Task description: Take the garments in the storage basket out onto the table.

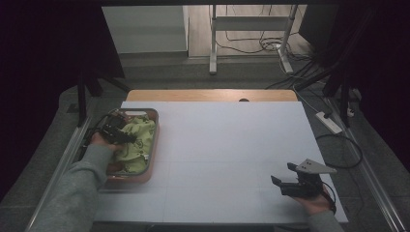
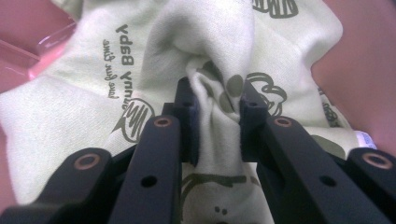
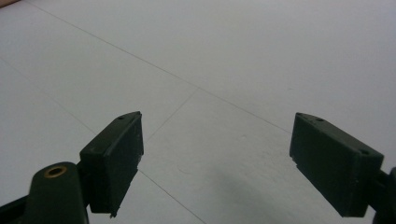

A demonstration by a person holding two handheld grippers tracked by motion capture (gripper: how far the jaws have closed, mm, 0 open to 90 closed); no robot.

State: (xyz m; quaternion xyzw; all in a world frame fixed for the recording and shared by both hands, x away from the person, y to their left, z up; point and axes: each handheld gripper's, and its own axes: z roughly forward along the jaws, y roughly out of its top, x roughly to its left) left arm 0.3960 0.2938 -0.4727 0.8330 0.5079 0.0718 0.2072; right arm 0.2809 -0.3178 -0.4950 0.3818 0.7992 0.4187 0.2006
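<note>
On the white table (image 1: 227,145), the left gripper (image 2: 215,100) reached into the pink basket (image 1: 151,159), pinching a fold of pale green cloth (image 2: 70,116) (printed, crumpled); the right gripper (image 3: 215,154) rested spread, empty.

The garment (image 2: 219,42) is soft, matt knitted cloth, pale green with dark printed lettering and figures, bunched in folds. The basket (image 1: 153,145) around it looks like smooth, slightly glossy pink plastic. The left gripper (image 2: 215,100) has matt black fingers (image 2: 187,121) with brass-coloured rivets. The table (image 1: 232,145) beside the basket is smooth, matt white, with a wood edge at the far side.
</note>
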